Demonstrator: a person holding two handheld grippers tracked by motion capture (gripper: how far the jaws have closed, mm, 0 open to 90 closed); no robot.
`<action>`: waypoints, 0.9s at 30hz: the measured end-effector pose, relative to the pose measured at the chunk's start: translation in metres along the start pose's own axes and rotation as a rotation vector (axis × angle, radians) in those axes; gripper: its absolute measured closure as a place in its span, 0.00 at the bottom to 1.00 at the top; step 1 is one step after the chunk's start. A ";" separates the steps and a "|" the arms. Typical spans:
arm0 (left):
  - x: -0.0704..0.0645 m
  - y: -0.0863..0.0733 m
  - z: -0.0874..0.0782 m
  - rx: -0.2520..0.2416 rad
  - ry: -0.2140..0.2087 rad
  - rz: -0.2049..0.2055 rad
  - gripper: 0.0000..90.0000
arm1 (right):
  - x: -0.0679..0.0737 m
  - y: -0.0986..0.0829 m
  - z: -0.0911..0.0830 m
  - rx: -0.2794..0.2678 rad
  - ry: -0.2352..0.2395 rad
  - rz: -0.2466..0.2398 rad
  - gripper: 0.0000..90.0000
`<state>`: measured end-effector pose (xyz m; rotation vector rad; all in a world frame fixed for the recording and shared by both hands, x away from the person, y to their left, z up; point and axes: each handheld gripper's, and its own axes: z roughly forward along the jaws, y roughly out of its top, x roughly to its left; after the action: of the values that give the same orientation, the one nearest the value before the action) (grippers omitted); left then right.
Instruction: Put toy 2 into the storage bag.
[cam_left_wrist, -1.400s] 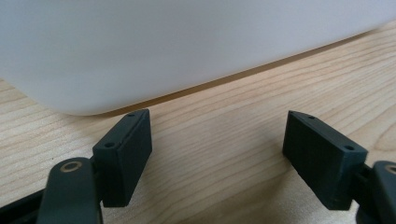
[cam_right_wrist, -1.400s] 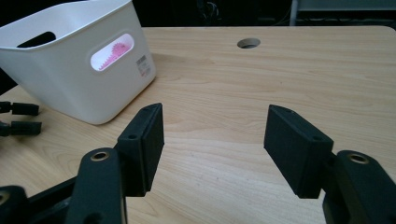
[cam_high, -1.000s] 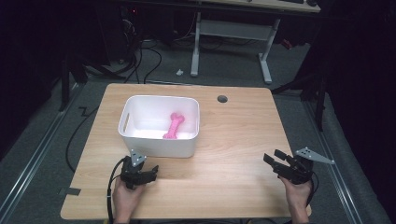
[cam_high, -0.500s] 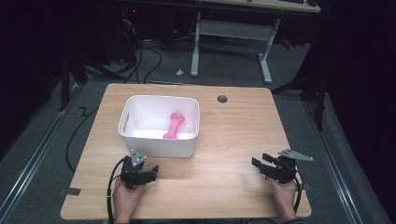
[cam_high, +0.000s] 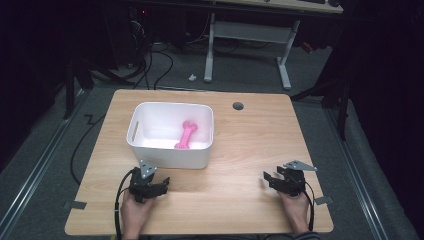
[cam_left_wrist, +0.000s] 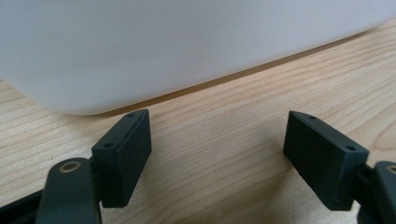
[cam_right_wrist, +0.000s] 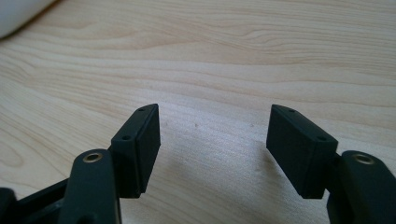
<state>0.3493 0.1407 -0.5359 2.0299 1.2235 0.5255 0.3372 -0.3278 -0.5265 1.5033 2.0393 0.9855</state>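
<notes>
Setting: we log a lab or workshop. Wooden table (cam_high: 250, 150), grey carpet; at 12 o'clock, a white-legged desk (cam_high: 250, 30) and tangled floor cables (cam_high: 150, 65).

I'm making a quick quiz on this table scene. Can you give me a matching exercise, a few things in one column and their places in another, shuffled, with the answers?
Things:
1. bone
2. bin
3. left gripper
4. right gripper

Places:
A. at the table's near right edge, open, over bare wood
B. on the table, left of the middle
C. inside the bin
D. just in front of the bin's near wall, open

Pairs: 1-C, 2-B, 3-D, 4-A
</notes>
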 end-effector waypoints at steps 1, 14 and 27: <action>0.000 0.000 0.000 0.001 0.000 0.001 0.26 | 0.001 0.000 0.001 0.007 -0.004 -0.003 0.39; 0.000 0.000 0.000 0.000 0.001 0.000 0.26 | 0.010 0.003 0.010 0.038 -0.048 -0.085 0.35; 0.000 0.000 0.000 0.000 0.001 -0.002 0.26 | 0.010 0.004 0.011 0.046 -0.062 -0.066 0.30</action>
<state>0.3492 0.1407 -0.5360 2.0286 1.2256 0.5260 0.3440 -0.3146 -0.5305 1.4617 2.0670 0.8612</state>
